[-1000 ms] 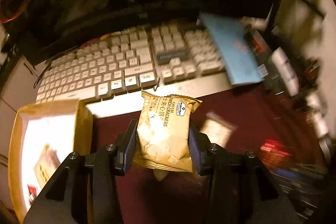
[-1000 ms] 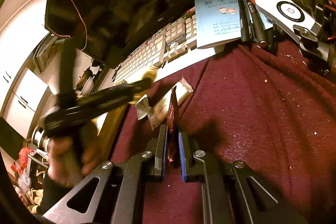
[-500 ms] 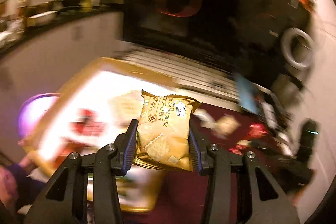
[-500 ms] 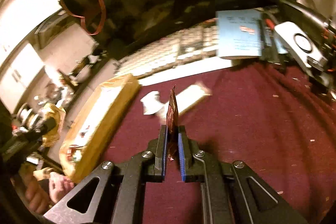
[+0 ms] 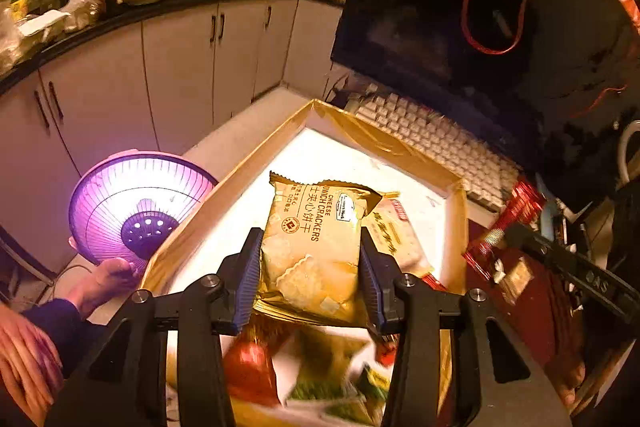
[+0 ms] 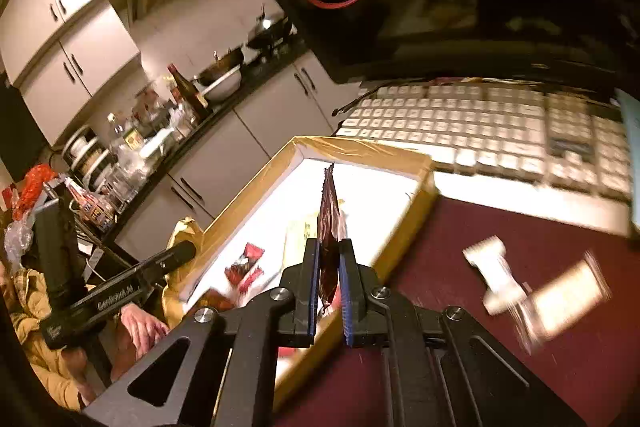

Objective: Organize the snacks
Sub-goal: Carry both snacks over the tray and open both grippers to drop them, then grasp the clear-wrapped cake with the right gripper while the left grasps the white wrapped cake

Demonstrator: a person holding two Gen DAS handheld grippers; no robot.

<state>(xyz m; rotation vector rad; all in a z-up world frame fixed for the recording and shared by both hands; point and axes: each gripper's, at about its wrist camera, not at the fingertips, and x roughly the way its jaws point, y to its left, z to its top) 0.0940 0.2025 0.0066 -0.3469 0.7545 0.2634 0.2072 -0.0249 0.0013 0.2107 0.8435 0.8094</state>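
Gold foil, crinkled and glossy, wraps the cracker packet (image 5: 316, 247) that the left gripper (image 5: 311, 281) clamps by its two side edges, ribbed blue pads (image 5: 249, 279) pressed into the pack. Its label reads "CHEESE ... CRACKERS", the first letters of the middle word cut off by a fold, with a line of Chinese characters beside it, a small white brand tag too fine to read, and printed scallop-edged crackers below. The packet hangs over the open cardboard box (image 5: 236, 183), a shallow rectangular tray with tan tape-shiny walls and a bright white floor; a pale packet with red lettering (image 5: 394, 239) lies in the box just behind it, and blurred red and green wrappers (image 5: 312, 375) lie underneath. In the right wrist view the right gripper (image 6: 330, 285) is closed on a thin dark red foil sachet (image 6: 329, 215), held edge-on and upright over the box's near wall (image 6: 404, 227), so no print can be made out. Small red packets (image 6: 246, 263) lie on the white floor there. Beside the box, a dark red cloth (image 6: 460, 339) carries two blurred pale wrappers (image 6: 536, 291), and a white keyboard (image 6: 480, 127) sits behind it. A purple plastic colander (image 5: 136, 207) is near the box's left wall.
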